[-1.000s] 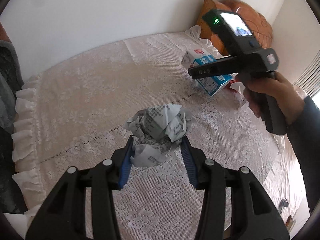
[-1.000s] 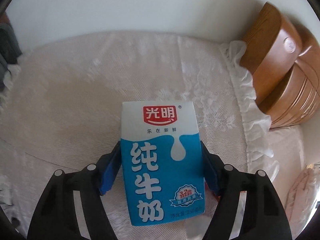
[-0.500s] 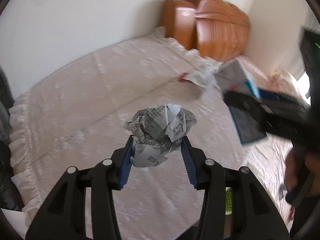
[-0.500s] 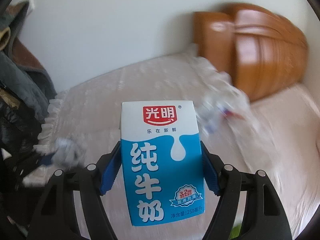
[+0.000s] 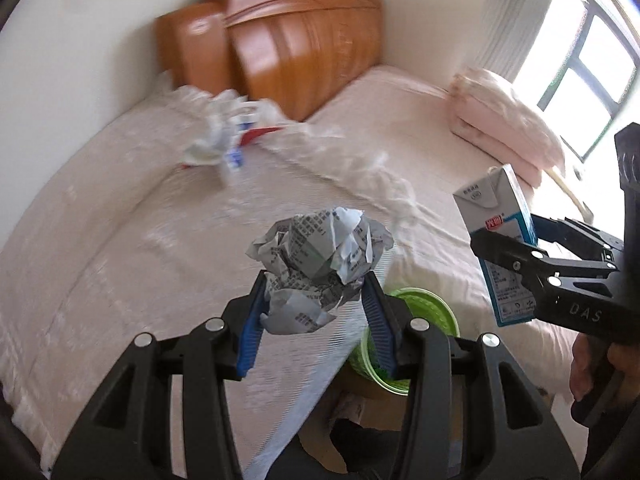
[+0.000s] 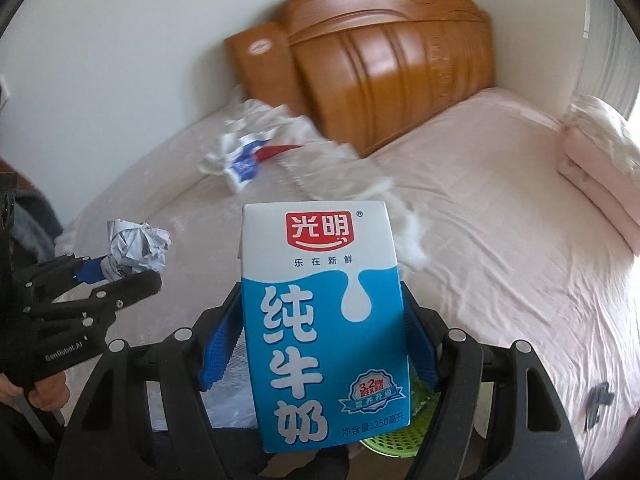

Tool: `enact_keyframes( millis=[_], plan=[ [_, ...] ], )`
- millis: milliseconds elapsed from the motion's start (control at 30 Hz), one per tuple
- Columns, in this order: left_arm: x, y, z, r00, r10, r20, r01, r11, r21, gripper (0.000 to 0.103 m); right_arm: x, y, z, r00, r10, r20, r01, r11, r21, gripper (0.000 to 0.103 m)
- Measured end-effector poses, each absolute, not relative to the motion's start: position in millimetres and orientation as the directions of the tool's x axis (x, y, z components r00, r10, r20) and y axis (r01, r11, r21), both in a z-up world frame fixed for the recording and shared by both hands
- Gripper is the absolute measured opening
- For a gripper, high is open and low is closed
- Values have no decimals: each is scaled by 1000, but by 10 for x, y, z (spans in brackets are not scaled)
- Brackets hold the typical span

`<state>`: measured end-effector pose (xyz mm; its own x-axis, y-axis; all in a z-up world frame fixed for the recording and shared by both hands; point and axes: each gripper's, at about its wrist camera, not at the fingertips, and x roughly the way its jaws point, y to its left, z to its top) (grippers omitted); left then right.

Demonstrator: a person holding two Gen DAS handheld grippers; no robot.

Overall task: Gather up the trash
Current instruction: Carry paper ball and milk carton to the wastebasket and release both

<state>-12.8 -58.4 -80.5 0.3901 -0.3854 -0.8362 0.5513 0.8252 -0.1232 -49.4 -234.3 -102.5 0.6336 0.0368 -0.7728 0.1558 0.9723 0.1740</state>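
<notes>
My left gripper [image 5: 316, 304] is shut on a crumpled printed paper ball [image 5: 316, 256] and holds it in the air above the table edge; the ball also shows in the right wrist view [image 6: 136, 250]. My right gripper [image 6: 320, 336] is shut on a blue and white milk carton [image 6: 324, 328], which also shows at the right of the left wrist view [image 5: 500, 240]. A green basket [image 5: 424, 312] sits low between the table and the bed, partly hidden by my left fingers; its rim shows under the carton [image 6: 396, 440]. A crumpled wrapper [image 5: 224, 140] lies on the table's far side.
The lace-covered table [image 5: 120, 240] fills the left. A pink bed [image 6: 500, 220] with a wooden headboard [image 6: 380, 64] lies to the right, folded bedding [image 5: 508, 120] on it. A cardboard box [image 5: 372, 412] sits below the basket.
Both grippers have swung right, away from the table middle, still holding their loads. The bed and the green basket have come into view below them.
</notes>
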Motion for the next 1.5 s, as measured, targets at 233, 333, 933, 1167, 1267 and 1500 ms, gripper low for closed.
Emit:
enact_keyframes(
  millis=[233,333,933,1167,1267,1500],
  plan=[
    [-327,-1152,-875,286,-425,-859,684,718,-128,46,-948,-2765,-1068,631,-79,-772,302,941,152,72],
    [-430,-1487,-980,222,-434,-873,749,649,-132,46,-1172,-2962,-1118,612,-134,-779,377,916,138,72],
    [-1213,-2964,-2264,-46,-251,-967,917,373,-141,86,-2207,-3763,-1696,445,-225,-867,624,772,120,73],
    [-1075,-2875,-2061,30,-272,-962,882,460,-103,90,-2162,-3832,-1776,458,-194,-867,595,792,137,72],
    [-938,-2717,-1816,96,-309,-946,848,523,-85,92,-2098,-3826,-1786,470,-191,-862,580,803,139,73],
    [-647,-2214,-1195,247,-377,-893,757,651,-66,95,-1886,-3659,-2023,477,-147,-867,543,825,159,73]
  ],
)
